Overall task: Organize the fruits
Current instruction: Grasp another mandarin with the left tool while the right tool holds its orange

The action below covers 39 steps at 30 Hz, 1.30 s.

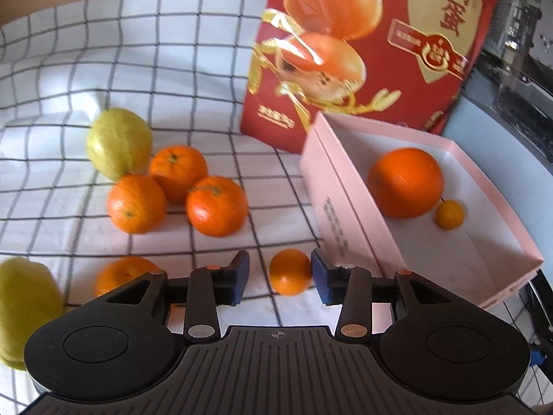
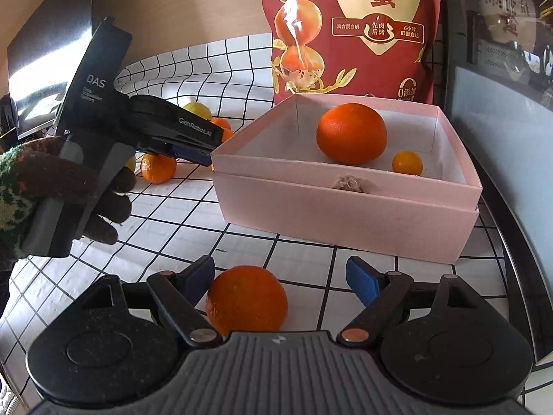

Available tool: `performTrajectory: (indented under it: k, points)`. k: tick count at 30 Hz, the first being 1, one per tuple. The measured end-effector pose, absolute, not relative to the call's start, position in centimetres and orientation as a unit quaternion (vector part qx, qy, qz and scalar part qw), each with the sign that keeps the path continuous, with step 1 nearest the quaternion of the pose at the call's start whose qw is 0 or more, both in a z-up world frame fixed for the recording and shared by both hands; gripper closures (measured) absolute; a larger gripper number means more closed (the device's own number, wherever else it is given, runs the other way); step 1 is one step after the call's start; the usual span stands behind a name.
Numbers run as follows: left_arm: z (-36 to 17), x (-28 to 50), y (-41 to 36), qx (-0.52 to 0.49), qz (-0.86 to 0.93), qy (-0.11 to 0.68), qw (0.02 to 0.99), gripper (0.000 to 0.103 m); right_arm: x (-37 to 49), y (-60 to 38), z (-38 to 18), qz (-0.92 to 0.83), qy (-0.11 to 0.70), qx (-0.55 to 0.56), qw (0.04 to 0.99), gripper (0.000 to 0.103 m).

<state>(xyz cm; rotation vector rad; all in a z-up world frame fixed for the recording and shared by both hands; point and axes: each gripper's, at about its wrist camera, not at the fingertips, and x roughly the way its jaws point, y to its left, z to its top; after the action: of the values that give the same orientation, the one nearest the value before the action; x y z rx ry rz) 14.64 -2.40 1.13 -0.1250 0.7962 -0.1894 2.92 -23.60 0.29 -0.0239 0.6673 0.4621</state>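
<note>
My left gripper is open over the checked cloth, and a small orange lies between its blue pads, close to the right pad with a gap on the left. Beyond it lie three oranges and a yellow lemon. The pink box to the right holds a large orange and a tiny orange fruit. My right gripper is open in front of the pink box. An orange sits between its fingers, near the left one.
A red snack bag stands behind the box. A second yellow fruit and a half-hidden orange lie at the lower left. A gloved hand holds the left gripper left of the box. The table edge runs along the right.
</note>
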Motion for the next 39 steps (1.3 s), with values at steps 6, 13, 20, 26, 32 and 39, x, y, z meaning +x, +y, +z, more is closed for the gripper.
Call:
performTrajectory:
  k: [6,13,20,26,32,39]
  points:
    - [1.1,12.2,-1.2,-0.079,-0.099,0.367,0.921,0.072,3.0,-23.7,0.3,0.224,0.324,-0.011,0.919,0.019]
    - [1.9,5.3,1.2,-0.105,-0.102,0.337,0.93,0.072,2.9,-23.8,0.3,0.224,0.323,-0.009,0.919,0.018]
    - [1.6,-1.8,-0.5,-0.07,-0.143,0.327,0.931,0.072,2.9,-23.7,0.2,0.226,0.325,-0.008,0.918,0.018]
    - [0.5,-2.5,-0.6,-0.075,-0.157,0.329,0.928,0.072,3.6,-23.3,-0.1,0.232,0.349,-0.015,0.908,0.016]
    - [-0.1,-1.9,-1.2,-0.075,-0.164,0.325,0.928,0.071,3.8,-22.2,-0.3,0.238,0.359,-0.047,0.901,0.006]
    - [-0.1,-1.7,-1.3,-0.074,-0.164,0.323,0.929,0.071,3.8,-21.0,-0.4,0.23,0.376,-0.079,0.894,0.0]
